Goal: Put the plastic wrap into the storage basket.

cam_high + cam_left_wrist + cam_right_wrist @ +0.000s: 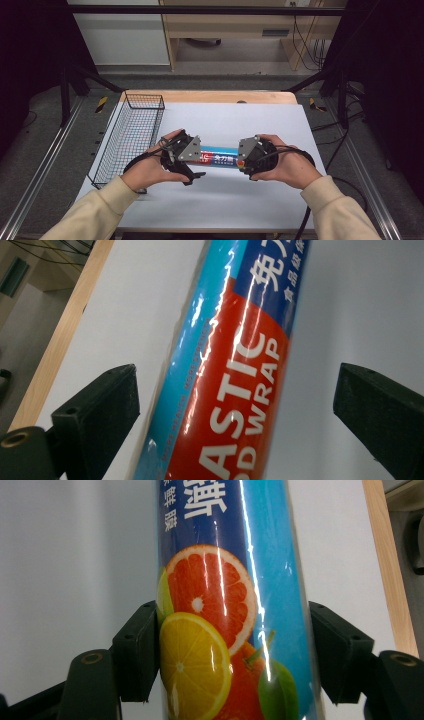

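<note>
The table (260, 200), covered by a white sheet with a strip of bare wood along its far edge, takes up the middle of the high view, and its near edge is cut off at the bottom. A black wire basket (131, 137) stands on its left side, at about 10 o'clock from the hands; its near corner is hidden behind the left sleeve. At the table's centre lies a roll of plastic wrap (220, 158), stretched from 9 o'clock to 3 o'clock between the two hands; from above both of its ends are covered by the tools, so only its middle band of red, blue and light blue shows, with print too small to read there. The left tool (192, 162) sits at the roll's 9 o'clock end. In the left gripper view the roll (235, 370) runs up between the jaws, which stand wide with white sheet visible on both sides of it, so nothing is gripped; the label is cut off by the frame. The right tool (245, 157) sits at the 3 o'clock end. In the right gripper view its jaws are closed on the roll (230, 605), pads pressed to both sides at the printed citrus slices, and the roll's top and bottom run out of frame.
</note>
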Available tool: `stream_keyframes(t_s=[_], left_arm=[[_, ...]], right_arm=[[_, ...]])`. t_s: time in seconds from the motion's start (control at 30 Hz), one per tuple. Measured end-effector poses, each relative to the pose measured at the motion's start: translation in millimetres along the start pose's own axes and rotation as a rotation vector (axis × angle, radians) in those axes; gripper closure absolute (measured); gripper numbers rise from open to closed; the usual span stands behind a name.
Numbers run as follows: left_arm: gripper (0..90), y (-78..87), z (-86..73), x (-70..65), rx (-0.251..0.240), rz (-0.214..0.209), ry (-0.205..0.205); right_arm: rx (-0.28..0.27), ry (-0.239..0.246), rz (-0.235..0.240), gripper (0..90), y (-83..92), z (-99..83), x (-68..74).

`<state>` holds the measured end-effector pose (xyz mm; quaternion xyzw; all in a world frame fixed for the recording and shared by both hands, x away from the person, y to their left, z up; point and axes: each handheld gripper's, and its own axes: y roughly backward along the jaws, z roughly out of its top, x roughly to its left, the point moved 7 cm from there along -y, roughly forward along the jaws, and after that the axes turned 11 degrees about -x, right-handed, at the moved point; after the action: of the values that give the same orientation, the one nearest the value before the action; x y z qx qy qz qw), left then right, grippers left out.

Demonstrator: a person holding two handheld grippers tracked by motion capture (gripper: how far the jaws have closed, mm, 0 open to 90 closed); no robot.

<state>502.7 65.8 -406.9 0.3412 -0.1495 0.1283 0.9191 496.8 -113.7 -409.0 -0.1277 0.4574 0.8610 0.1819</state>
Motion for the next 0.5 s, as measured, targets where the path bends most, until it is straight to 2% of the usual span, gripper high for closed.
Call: stream_keyframes(t_s=[0.2,0.5], left_arm=[[6.1,-2.5,4.7,2.1,0.002,-0.008,-0.014],[9.4,-13.2,-1.1,9.8,0.028,-0.017,-0.011]], right_arm=[[-0.01,0.016,0.007,30.7,2.7,4.0,0.0],[-0.012,0.017,0.019,30.8,1.3,6.7,-1.9]])
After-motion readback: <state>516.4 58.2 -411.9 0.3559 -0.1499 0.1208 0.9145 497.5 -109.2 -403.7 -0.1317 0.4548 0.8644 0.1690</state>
